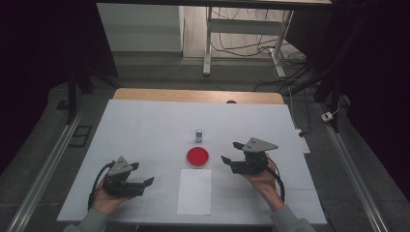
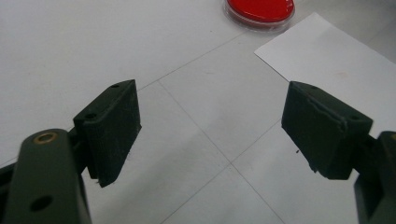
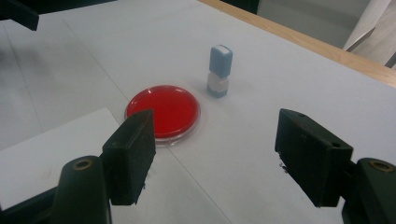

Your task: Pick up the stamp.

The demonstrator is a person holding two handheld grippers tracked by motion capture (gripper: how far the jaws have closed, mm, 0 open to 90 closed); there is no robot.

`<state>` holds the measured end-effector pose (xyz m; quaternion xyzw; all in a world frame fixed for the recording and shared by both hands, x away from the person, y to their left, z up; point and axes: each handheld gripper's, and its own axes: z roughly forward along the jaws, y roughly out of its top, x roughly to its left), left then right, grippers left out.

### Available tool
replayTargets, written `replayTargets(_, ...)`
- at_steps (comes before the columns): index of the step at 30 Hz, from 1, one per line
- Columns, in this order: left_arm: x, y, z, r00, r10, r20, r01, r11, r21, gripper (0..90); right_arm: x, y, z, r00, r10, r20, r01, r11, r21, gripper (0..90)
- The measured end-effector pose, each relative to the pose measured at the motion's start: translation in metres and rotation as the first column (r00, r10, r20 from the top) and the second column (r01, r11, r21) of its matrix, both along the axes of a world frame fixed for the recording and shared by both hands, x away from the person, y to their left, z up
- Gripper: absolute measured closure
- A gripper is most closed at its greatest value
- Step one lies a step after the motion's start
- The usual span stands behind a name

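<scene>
We hold our right claw (image 1: 231,152) spread and empty just right of the red dish (image 1: 197,157), stamp (image 1: 198,135) beyond, our left claw (image 1: 143,174) spread near-left over the worktop (image 1: 145,125).

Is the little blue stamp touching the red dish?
Apart. The right gripper view shows white table between the stamp and the red dish; the high view shows that gap too.
</scene>
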<state>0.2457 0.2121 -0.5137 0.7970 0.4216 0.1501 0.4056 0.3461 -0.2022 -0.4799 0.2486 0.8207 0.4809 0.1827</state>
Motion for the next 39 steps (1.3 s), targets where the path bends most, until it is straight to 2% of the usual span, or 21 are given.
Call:
replayTargets(24,0.001,-0.001,-0.001,1.0,0.001,0.0,-0.001,1.0,0.008,19.8,0.019,0.039,0.001,0.9995,0.03,0.005,-0.03,1.0,-0.008,30.5)
replayTargets(39,0.001,-0.002,-0.002,1.0,0.002,-0.003,-0.002,0.9999,0.015,19.8,0.034,0.056,0.003,0.9993,0.038,-0.001,-0.038,0.999,0.013,31.3)
